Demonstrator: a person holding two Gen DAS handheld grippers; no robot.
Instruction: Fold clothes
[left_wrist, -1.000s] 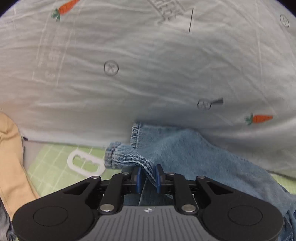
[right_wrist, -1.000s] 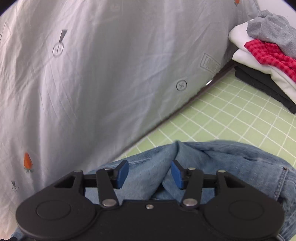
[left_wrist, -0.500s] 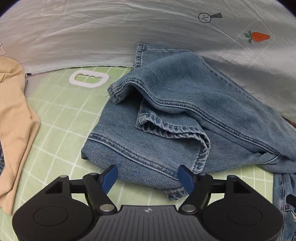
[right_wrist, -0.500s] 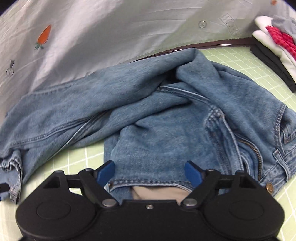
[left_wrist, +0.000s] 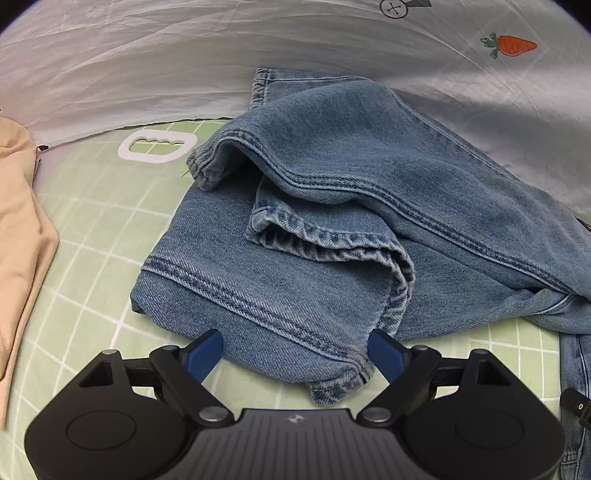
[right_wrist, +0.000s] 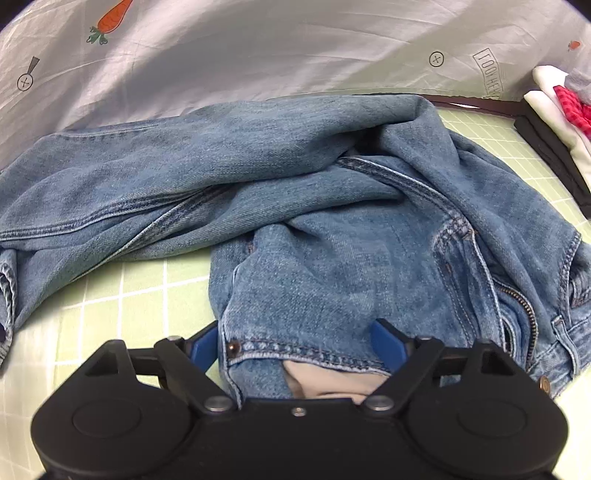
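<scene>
The jeans lie crumpled on the worktop. Left gripper and right gripper have just spread their fingers wide, gripping nothing.

Green grid mat covers the work surface. Blue jeans lie crumpled across its middle, hems left, waistband right. Beige garment at left edge. White plastic ring far left, just beside jeans hem. Folded clothes stack far right. Carrot-print sheet along far edge.
</scene>
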